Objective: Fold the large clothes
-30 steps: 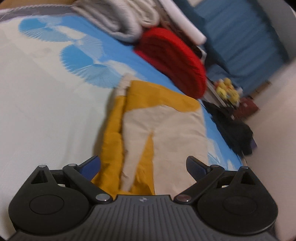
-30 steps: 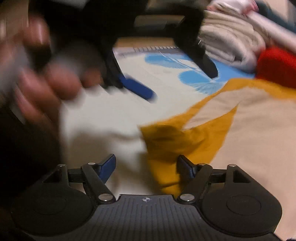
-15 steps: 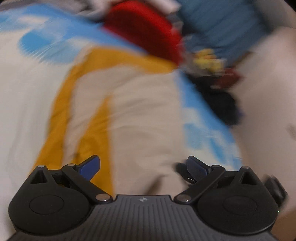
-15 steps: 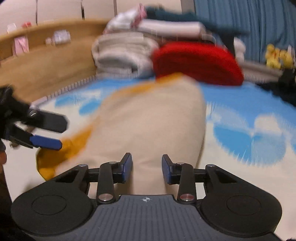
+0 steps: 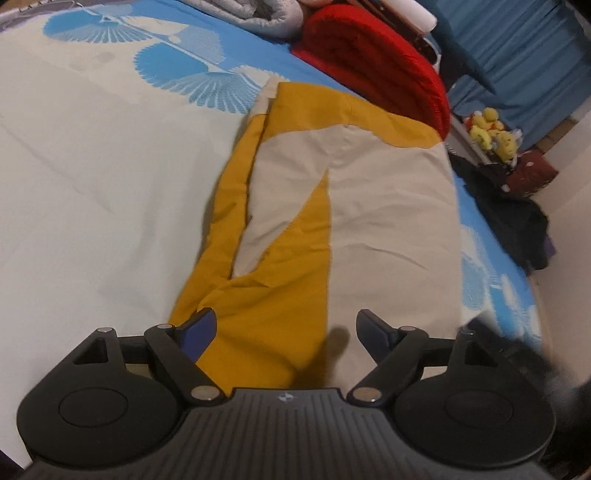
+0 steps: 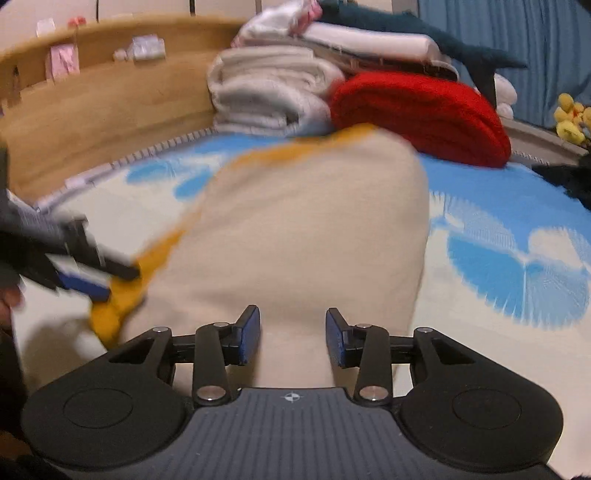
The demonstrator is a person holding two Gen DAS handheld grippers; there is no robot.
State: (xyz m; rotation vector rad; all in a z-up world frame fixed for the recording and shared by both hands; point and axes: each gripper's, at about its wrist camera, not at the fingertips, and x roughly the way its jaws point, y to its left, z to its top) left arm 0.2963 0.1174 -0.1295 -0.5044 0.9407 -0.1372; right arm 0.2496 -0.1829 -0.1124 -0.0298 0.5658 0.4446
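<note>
Your left gripper (image 5: 284, 328) sits low over the near end of the yellow and cream garment (image 5: 332, 229), its blue-padded fingers (image 5: 201, 328) spread wide with the yellow cloth lying between them and nothing pinched. The garment lies lengthwise on the bedsheet (image 5: 92, 184), a cream sheet with blue fan prints, running from your left gripper up toward the red folded blanket (image 5: 376, 70) at the far end; a yellow strip borders its left side and the cream panel fills the right. To the left of the blanket rests a grey quilted bundle (image 5: 266, 14), and yellow plush toys (image 5: 491, 133) sit beyond the right edge of the bed. Your right gripper (image 6: 293, 338) points along the cream panel from its near edge, its jaws partly apart with cream fabric between the pads (image 6: 249, 332); you cannot tell whether they touch the cloth. In that view the left gripper appears blurred at the garment's yellow corner (image 6: 118, 306).
</note>
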